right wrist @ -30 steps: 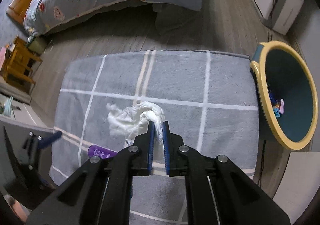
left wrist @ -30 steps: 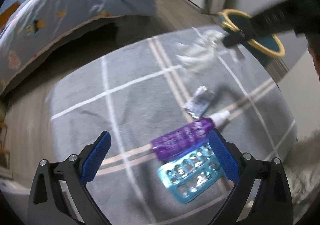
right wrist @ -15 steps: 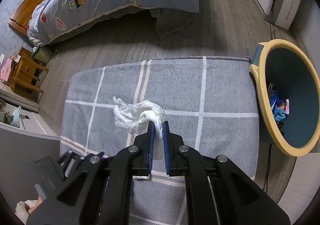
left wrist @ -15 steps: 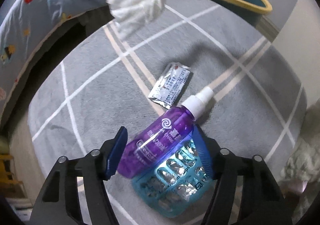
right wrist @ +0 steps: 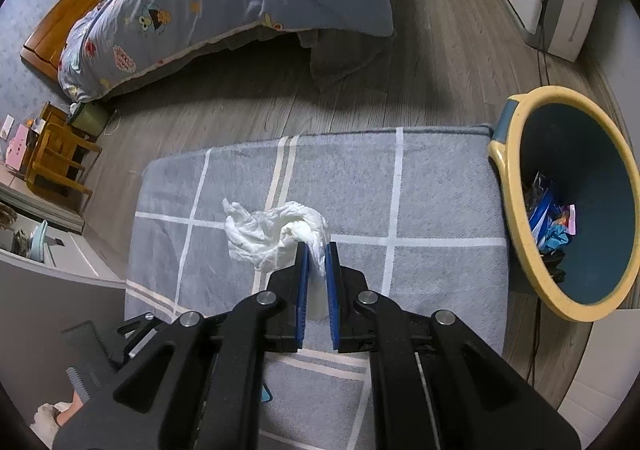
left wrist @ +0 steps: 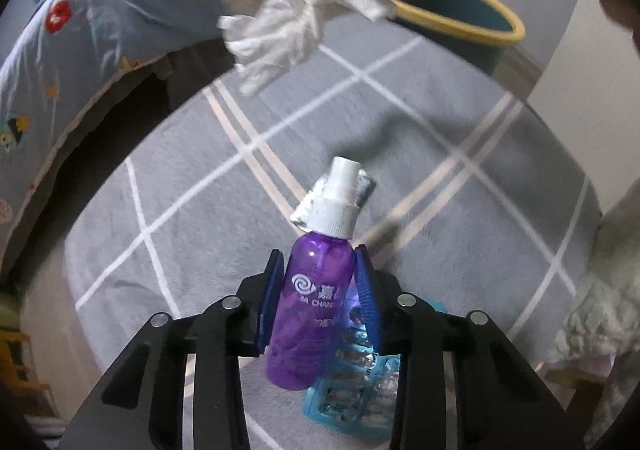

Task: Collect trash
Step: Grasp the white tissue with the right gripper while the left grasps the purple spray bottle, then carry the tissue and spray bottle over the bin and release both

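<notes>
Left hand-held gripper (left wrist: pixel 318 298) is closing its blue pads around the body of a purple spray bottle (left wrist: pixel 314 306), whose white cap points away toward the middle of the grey checked rug (left wrist: pixel 180 186). Beneath it lie a blue blister pack (left wrist: pixel 356 382) and a silver sachet (left wrist: pixel 366 186). Right hand-held gripper (right wrist: pixel 316 270) is clenched on a crumpled white tissue (right wrist: pixel 272 234) above the rug. Just off the rug's right edge stands a yellow-rimmed teal bin (right wrist: pixel 516 154) with colourful wrappers (right wrist: pixel 550 222) at its bottom.
</notes>
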### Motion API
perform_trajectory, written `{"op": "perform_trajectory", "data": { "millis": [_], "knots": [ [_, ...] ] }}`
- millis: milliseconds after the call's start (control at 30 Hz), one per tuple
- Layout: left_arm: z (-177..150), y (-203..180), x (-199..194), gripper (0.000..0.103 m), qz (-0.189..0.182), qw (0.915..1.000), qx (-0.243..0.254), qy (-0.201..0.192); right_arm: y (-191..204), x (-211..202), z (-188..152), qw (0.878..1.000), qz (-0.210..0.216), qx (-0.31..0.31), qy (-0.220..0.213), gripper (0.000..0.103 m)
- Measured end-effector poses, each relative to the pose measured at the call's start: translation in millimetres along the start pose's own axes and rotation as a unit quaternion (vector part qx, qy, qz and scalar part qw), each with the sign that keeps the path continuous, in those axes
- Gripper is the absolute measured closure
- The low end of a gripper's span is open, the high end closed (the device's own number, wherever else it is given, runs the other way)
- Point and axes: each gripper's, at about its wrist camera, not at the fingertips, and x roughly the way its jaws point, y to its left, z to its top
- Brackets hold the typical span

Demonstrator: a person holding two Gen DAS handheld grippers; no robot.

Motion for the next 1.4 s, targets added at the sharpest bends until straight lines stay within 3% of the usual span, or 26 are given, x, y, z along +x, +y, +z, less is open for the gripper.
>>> {"op": "perform_trajectory", "data": {
  "millis": [367, 533, 800, 1200, 1400],
  "knots": [
    [12.4, 40.6, -37.8, 0.069, 0.005, 0.9924, -0.095, -0.077, -9.2, -9.8, 6.4, 1.000, -0.016, 0.003, -0.019, 0.095],
    [22.5, 48.0, -56.9, 0.069, 0.003, 0.9873, -0.118, -0.107, -10.6, -13.7, 8.3, 1.000, -0.015, 0.001, -0.026, 0.095],
    [40.7, 50.4, -80.8, 0.069, 0.031, 0.9796, -0.145, -0.136, -23.7, -31.0, 9.5, 0.999, -0.007, 0.010, -0.041, 0.095],
    [73.9, 28.6, -87.7, 0.069, 0.033, 0.9769, -0.143, -0.155, -78.3, -59.9, 7.0, 0.997, -0.009, 0.039, -0.069, 0.095],
    [100.9, 4.9, -87.1, 0.069, 0.020, 0.9778, -0.129, -0.164, -123.4, -71.5, 11.2, 0.994, -0.037, 0.058, -0.085, 0.095]
  ]
}}
